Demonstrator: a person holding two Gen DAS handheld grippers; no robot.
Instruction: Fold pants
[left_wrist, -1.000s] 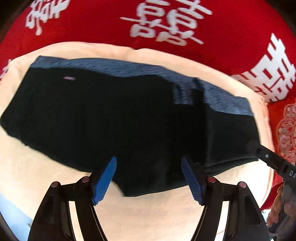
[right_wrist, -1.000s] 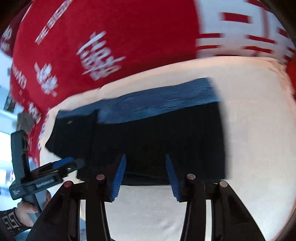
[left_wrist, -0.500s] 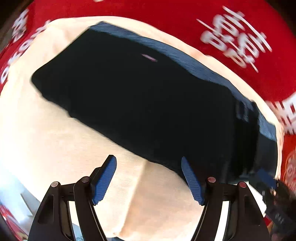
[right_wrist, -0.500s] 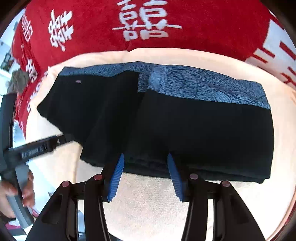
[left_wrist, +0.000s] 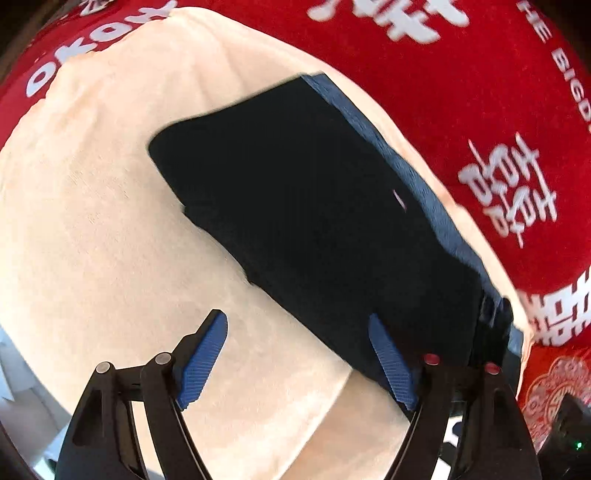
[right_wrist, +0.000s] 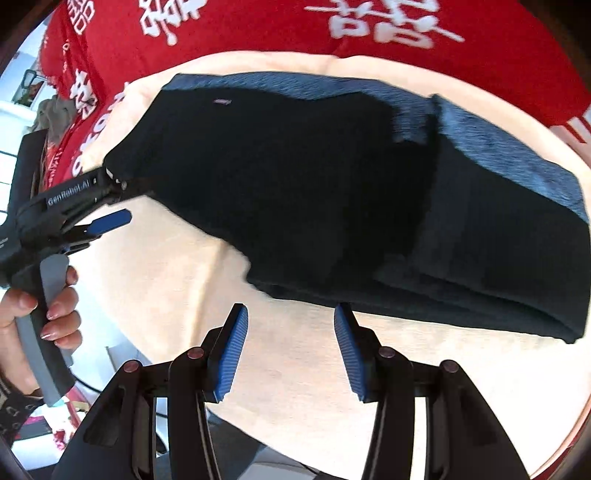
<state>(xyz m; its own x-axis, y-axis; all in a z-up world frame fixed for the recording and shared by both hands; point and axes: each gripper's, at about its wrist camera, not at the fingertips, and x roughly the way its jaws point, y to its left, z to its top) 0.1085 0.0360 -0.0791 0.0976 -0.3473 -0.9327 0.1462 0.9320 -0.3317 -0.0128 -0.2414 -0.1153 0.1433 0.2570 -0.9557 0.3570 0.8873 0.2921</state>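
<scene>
My right claw (right_wrist: 290, 354) sits nearest, its blue pads spread apart and empty, hovering over bare cream cloth (right_wrist: 295, 387) just short of the near hem. My left claw (left_wrist: 299, 363) is likewise spread and holds nothing; in the right wrist view it sits at the left corner of the garment, and I cannot tell whether it touches the fabric.

The pants (right_wrist: 332, 192) lie flat on the cream cloth, past both claws. Their right part is already doubled over, making a thicker stack there. The blue-grey waistband (right_wrist: 517, 155) runs along the far edge. Beyond it lies the red blanket (right_wrist: 258, 33) with white characters.

Handling, as I judge it: the fabric is soft, light and limp. It will sag and drag rather than hold shape, and layers may slide apart. Best grip points are the corners: pinch all layers at the near hem corner, or take the firmer waistband end.
</scene>
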